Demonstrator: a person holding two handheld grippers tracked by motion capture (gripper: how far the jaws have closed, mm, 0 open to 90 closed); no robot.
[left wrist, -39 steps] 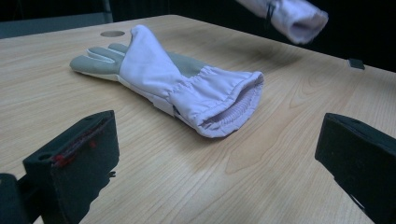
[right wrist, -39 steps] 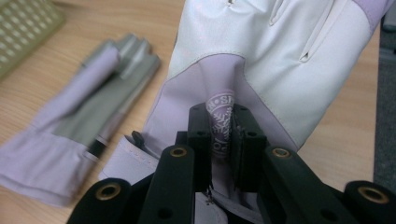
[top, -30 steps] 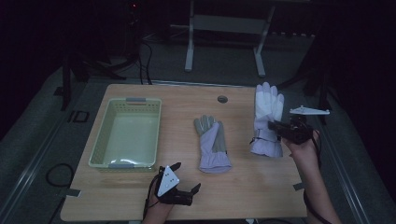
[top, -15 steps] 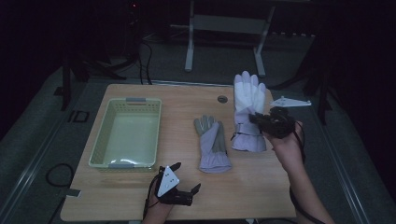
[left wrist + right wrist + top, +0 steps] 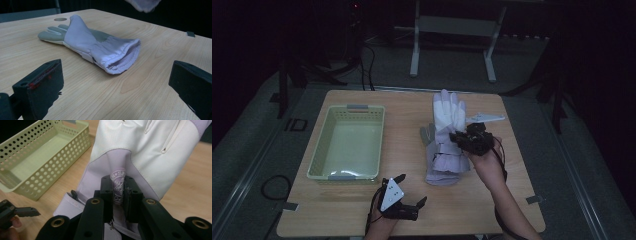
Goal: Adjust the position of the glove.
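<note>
A white and lilac glove [image 5: 447,107] hangs from my right gripper [image 5: 462,139], above the middle of the table. In the right gripper view the jaws are shut on a lilac fold of this glove [image 5: 118,187] that bears a printed mark. A second glove [image 5: 443,172], grey-palmed with a lilac cuff, lies flat on the table partly under the held one. My left gripper [image 5: 409,191] rests open near the front edge. In the left gripper view the lying glove [image 5: 100,47] has its cuff towards the open left gripper [image 5: 115,80], with nothing between the jaws.
A pale green perforated basket [image 5: 318,159] stands on the left of the wooden table [image 5: 512,165] and looks empty; in the right gripper view the basket [image 5: 50,167] is at upper left. A metal frame [image 5: 452,30] stands on the floor behind the table.
My right gripper has carried the white glove leftwards from the table's right side until it hangs over the lying glove. The left gripper has stayed where it was.
</note>
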